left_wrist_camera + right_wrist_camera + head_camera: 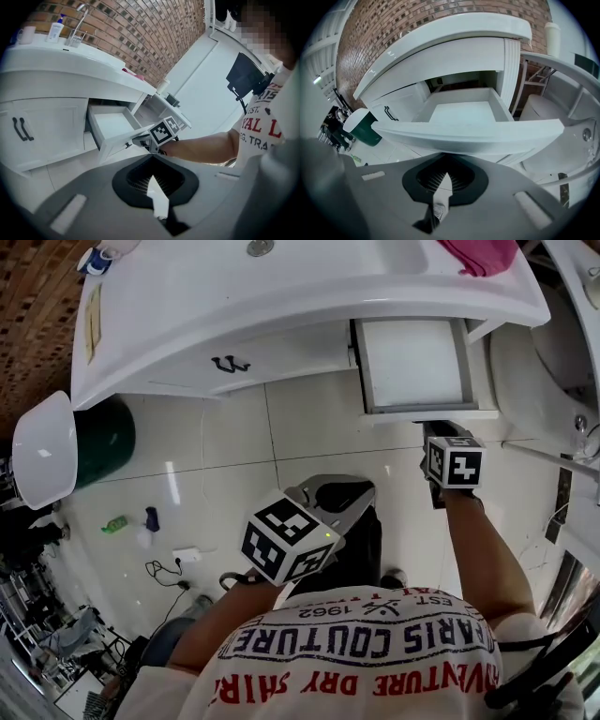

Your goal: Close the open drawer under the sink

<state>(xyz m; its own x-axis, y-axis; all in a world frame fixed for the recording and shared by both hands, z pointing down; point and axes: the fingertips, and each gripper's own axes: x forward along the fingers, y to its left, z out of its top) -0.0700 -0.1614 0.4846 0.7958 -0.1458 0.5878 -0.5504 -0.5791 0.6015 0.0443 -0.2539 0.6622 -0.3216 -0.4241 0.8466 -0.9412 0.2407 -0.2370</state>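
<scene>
The white vanity (187,315) has one open drawer (417,371) at its right end, pulled out over the tiled floor and empty inside. My right gripper (438,430) is shut, its tips right at the drawer's front panel (473,136), which fills the right gripper view just beyond the jaws. From the left gripper view the drawer (112,124) shows from the side, with the right gripper's marker cube (163,131) at its front. My left gripper (342,498) hangs back near my body, shut and holding nothing, well short of the drawer.
A closed cabinet door with two black handles (230,364) sits left of the drawer. A green bin (103,442) with a white lid stands at the vanity's left end. White bathroom fixtures (562,343) crowd the right. A power strip (186,555) and small items lie on the floor.
</scene>
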